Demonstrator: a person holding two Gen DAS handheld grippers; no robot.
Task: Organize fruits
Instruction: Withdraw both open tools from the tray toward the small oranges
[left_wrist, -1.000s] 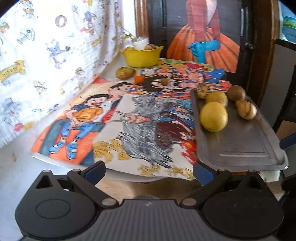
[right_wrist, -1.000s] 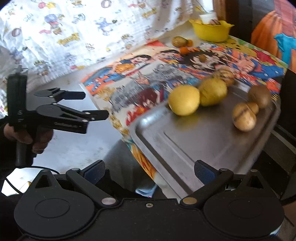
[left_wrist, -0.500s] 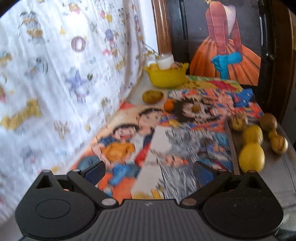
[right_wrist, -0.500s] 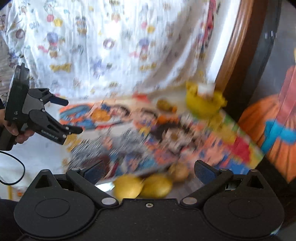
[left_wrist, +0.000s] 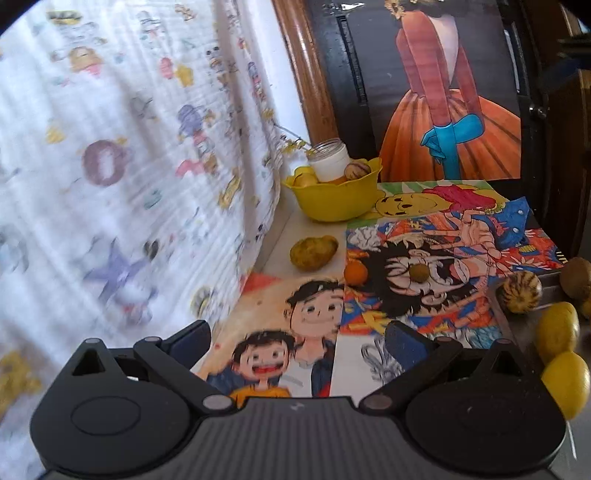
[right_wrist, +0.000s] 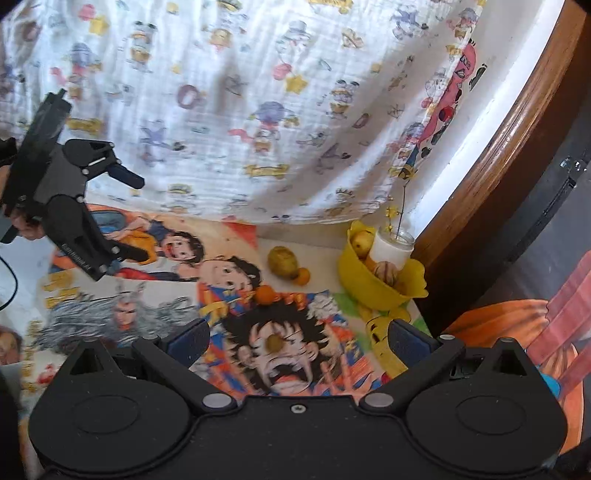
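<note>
A yellow bowl (left_wrist: 332, 201) at the table's far end holds fruit and a white jar (left_wrist: 328, 162). In front of it lie a yellow-brown fruit (left_wrist: 314, 253), a small orange (left_wrist: 355, 273) and a small brown fruit (left_wrist: 419, 272). On the right, a metal tray (left_wrist: 515, 328) carries two lemons (left_wrist: 557, 330), a striped fruit (left_wrist: 519, 291) and a brown fruit (left_wrist: 576, 282). My left gripper (left_wrist: 297, 341) is open and empty above the cartoon posters. My right gripper (right_wrist: 299, 338) is open and empty over the small brown fruit (right_wrist: 275, 342), with the bowl (right_wrist: 376, 291) ahead on its right. The left gripper (right_wrist: 129, 214) shows at far left.
Colourful cartoon posters (left_wrist: 369, 295) cover the table. A printed white cloth (right_wrist: 258, 110) hangs along the left side and back. A wooden frame (left_wrist: 306, 92) and a dark panel with a painted orange dress (left_wrist: 450, 122) stand behind the bowl.
Both grippers have moved forward along the table toward the yellow bowl. The tray and its fruit have slid out of the right wrist view and to the left view's right edge.
</note>
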